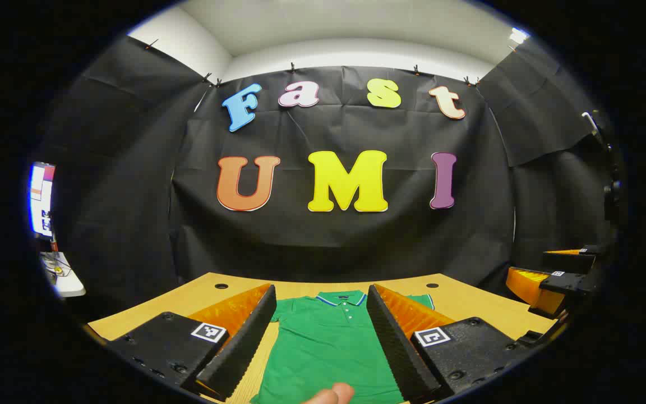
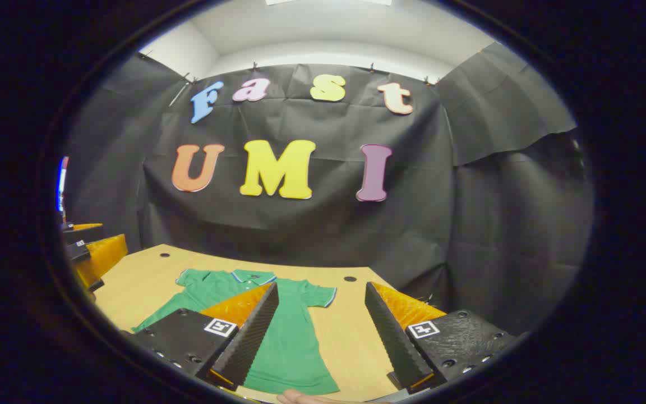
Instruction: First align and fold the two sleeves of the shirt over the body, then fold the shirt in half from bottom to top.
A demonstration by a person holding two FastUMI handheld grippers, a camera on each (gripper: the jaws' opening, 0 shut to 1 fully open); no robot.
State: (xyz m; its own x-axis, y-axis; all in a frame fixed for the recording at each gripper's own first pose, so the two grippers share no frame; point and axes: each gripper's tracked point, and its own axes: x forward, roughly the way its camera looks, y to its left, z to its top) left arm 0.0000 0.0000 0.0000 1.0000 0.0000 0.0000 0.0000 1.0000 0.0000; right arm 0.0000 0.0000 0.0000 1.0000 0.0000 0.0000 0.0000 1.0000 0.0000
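A green polo shirt (image 1: pixel 323 342) lies flat on the wooden table (image 1: pixel 469 303), collar toward the far wall and both short sleeves spread out. My left gripper (image 1: pixel 321 292) hovers open above the shirt's body, one finger on each side of the button placket. Farther right is my right gripper (image 1: pixel 553 278). In the right gripper view the shirt (image 2: pixel 295 342) lies left of centre. My right gripper (image 2: pixel 322 287) is open, its left finger over the shirt and its right finger over bare table (image 2: pixel 351 336). The shirt's right sleeve (image 2: pixel 320 293) sits between the fingers. Neither gripper holds anything.
The table has small round holes (image 1: pixel 221 286) near its far edge, and the black cloth wall stands close behind it. A lit screen (image 1: pixel 41 199) is at far left. A fingertip (image 1: pixel 331 394) shows at the bottom. The left gripper (image 2: pixel 90 252) shows at the left edge.
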